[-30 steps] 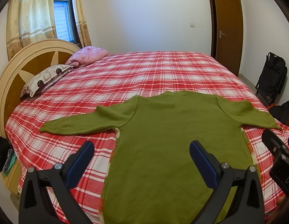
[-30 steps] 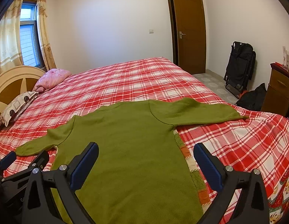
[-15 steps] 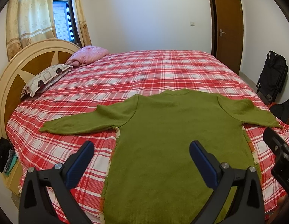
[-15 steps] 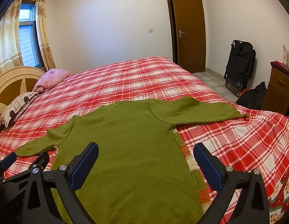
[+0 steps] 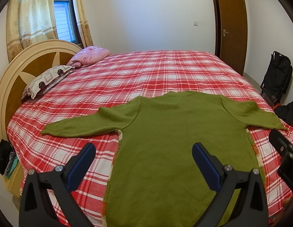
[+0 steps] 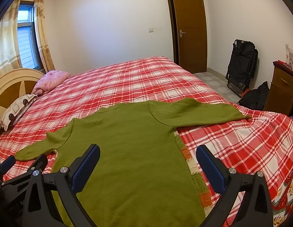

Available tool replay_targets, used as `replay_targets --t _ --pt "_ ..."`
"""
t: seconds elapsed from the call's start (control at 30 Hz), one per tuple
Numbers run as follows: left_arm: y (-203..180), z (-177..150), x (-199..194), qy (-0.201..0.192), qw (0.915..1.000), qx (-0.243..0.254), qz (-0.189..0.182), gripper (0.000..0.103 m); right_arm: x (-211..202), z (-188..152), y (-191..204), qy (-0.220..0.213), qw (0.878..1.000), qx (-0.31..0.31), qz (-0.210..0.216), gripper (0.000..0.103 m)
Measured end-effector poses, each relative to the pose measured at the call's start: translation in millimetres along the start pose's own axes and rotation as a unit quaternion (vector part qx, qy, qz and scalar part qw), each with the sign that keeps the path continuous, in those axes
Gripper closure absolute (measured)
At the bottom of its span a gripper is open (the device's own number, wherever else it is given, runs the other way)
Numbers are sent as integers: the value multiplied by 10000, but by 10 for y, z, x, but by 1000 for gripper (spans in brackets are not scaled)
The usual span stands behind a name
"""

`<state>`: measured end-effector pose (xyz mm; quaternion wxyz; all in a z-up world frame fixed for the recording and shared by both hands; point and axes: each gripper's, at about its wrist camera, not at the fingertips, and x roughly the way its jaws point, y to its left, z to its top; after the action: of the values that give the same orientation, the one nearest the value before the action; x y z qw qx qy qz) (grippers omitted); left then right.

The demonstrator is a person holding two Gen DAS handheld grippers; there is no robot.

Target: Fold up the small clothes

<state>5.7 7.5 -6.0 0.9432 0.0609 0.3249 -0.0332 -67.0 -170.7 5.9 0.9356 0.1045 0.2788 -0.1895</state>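
Next to nothing has moved since a second ago: both views have tipped up only a touch, so the sweater sits slightly lower in each than before, and it lies just as it did.

At the far left stand the round wooden headboard (image 5: 13, 79), a patterned pillow (image 5: 46, 80) and a pink pillow (image 5: 89, 55), with curtains (image 5: 29, 19) around the window behind them. The bed (image 5: 146, 71), under a red and white checked cover, fills the middle of the room.

The left gripper (image 5: 143, 158) hovers low over the near edge of the bed, aimed forward over the sweater's lower left side. Its blue-padded jaws are spread wide with nothing between them; one finger is over the checked cover, the other over green cloth.

The green sweater (image 5: 174, 141) lies flat on the near half of the bed. Its long axis runs away from the cameras, hem nearest and neck pointing toward the far wall. The left sleeve (image 5: 89, 123) stretches out toward the headboard side, the right sleeve (image 6: 199, 113) toward the door side. A patterned layer peeks out along both side edges of the body.

The right gripper (image 6: 148, 160) hovers beside the left one over the sweater's lower right side, likewise gaping wide and empty, one finger over the sweater, the other over the cover.

Further right are the brown door (image 6: 190, 30), a folded black chair (image 6: 241, 66) against the wall, a black bag (image 6: 256, 96) on the floor and a wooden cabinet (image 6: 282, 87).
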Motion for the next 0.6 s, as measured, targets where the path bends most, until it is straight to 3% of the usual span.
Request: replay_targets --t 0.6 --pt "-16 44 18 3 10000 -21 -2 0 45 39 27 57 10000 -9 -10 1"
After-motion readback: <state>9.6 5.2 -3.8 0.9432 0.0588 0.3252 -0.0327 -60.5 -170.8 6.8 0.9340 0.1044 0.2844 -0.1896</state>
